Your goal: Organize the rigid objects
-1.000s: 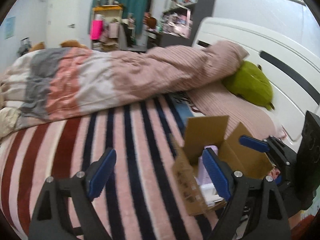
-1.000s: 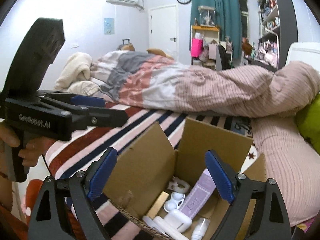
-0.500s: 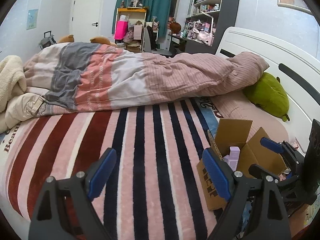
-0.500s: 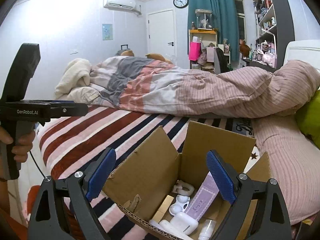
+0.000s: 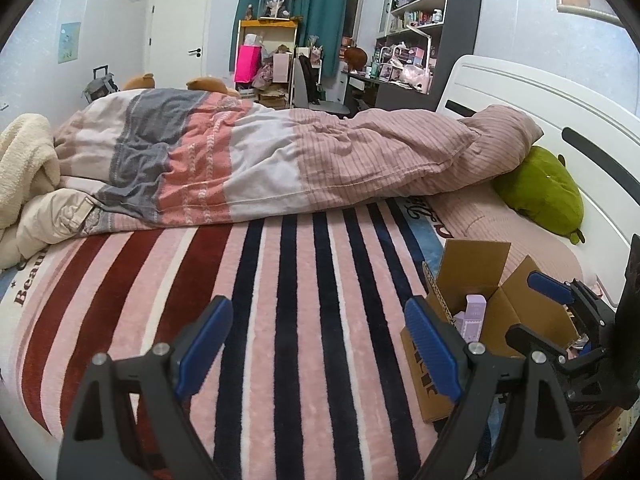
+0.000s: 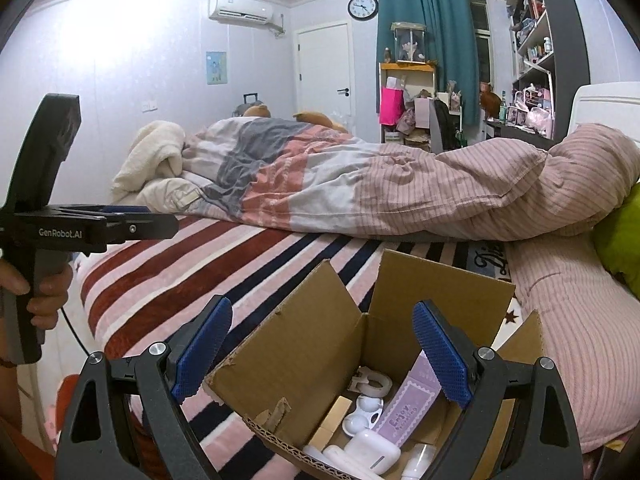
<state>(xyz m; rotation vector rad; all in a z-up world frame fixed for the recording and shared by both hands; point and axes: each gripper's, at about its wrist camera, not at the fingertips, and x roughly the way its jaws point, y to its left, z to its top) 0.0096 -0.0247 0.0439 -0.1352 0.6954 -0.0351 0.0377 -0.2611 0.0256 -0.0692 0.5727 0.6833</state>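
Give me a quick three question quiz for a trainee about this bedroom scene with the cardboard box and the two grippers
1. True or false: the cardboard box stands on the striped blanket with its flaps open.
2. Which item leans upright inside the box? A) lilac carton B) green plush C) wall clock
3. Fill in: the right gripper hangs over the box with its jaws ____, holding nothing.

Key
1. True.
2. A. The plush lies by the headboard and the clock hangs on the wall.
3. Open. The left gripper is open too, over the bare blanket beside the box.
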